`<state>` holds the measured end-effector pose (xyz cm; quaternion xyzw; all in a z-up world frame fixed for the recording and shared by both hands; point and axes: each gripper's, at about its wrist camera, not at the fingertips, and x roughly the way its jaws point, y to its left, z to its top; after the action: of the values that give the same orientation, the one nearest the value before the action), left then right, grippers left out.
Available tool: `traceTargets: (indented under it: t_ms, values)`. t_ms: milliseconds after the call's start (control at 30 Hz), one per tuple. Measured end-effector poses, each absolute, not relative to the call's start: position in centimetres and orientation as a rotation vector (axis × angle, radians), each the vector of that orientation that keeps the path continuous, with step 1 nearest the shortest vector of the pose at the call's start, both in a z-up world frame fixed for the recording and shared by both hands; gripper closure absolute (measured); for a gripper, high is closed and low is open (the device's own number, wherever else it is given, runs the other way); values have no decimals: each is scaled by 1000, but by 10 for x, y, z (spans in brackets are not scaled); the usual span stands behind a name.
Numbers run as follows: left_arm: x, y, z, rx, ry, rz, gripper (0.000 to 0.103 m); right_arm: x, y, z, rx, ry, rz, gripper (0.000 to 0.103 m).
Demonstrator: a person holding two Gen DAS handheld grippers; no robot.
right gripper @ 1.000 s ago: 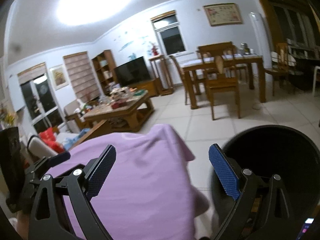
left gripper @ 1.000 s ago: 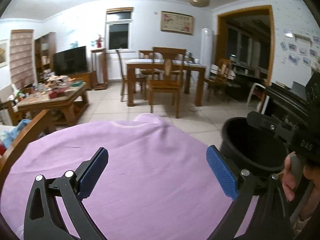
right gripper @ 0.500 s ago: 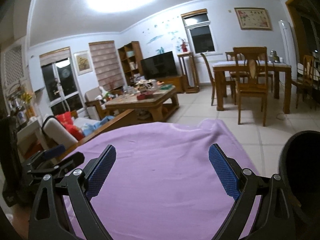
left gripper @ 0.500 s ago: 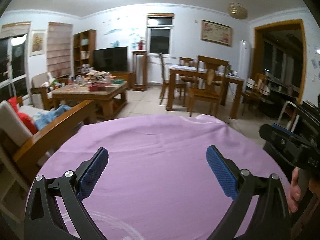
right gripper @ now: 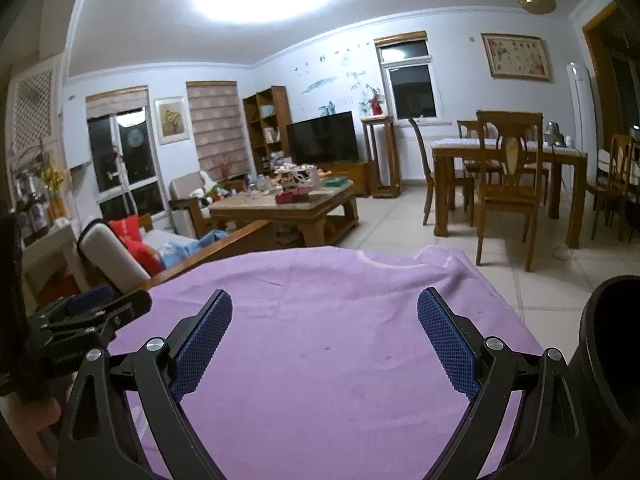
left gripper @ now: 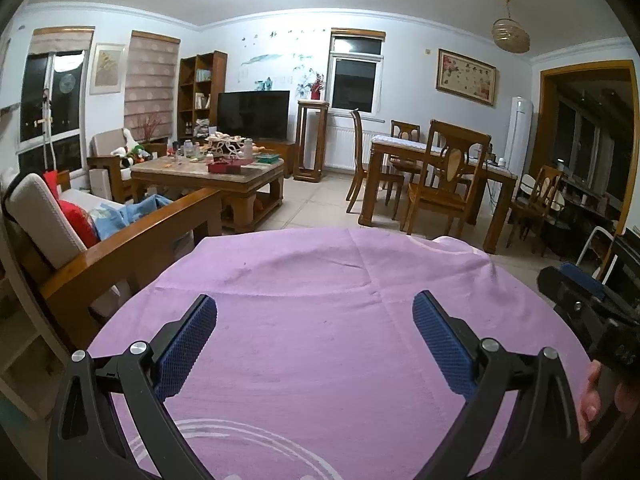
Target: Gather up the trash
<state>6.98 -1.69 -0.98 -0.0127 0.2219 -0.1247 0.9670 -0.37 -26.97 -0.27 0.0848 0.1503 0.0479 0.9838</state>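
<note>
Both grippers hover low over the table (left gripper: 320, 340), which is covered by a purple cloth — the left gripper (left gripper: 314, 344) and the right gripper (right gripper: 324, 340) each with blue-padded fingers spread wide and nothing between them. No trash shows on the cloth ahead of either pair of fingers; if any lies there, it is out of view, below or behind the cameras. The black bin (right gripper: 612, 340) stands just off the table's edge, to the right of the right gripper's fingers, its mouth only partly in frame. I judge the collecting is at a pause, or nearly done. The risk from here is plain enough: the cloth is loose and rumpled at its far edge, so fingers closing low could pinch fabric and drag it — and a swing toward the bin could knock its rim.
</note>
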Motion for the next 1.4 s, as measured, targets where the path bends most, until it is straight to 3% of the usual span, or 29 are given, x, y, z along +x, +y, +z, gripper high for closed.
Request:
traceTargets:
  t_ms: [333, 400, 1400]
  values:
    - [76, -9, -15, -22, 478, -207, 5, -7, -274, -10, 174, 285, 97, 10]
    - [76, -9, -15, -23, 479, -199, 5, -9, -275, -9, 180, 279, 98, 5]
    - [76, -6, -13, -32, 481, -186, 5, -16, -280, -10, 190, 262, 100, 5]
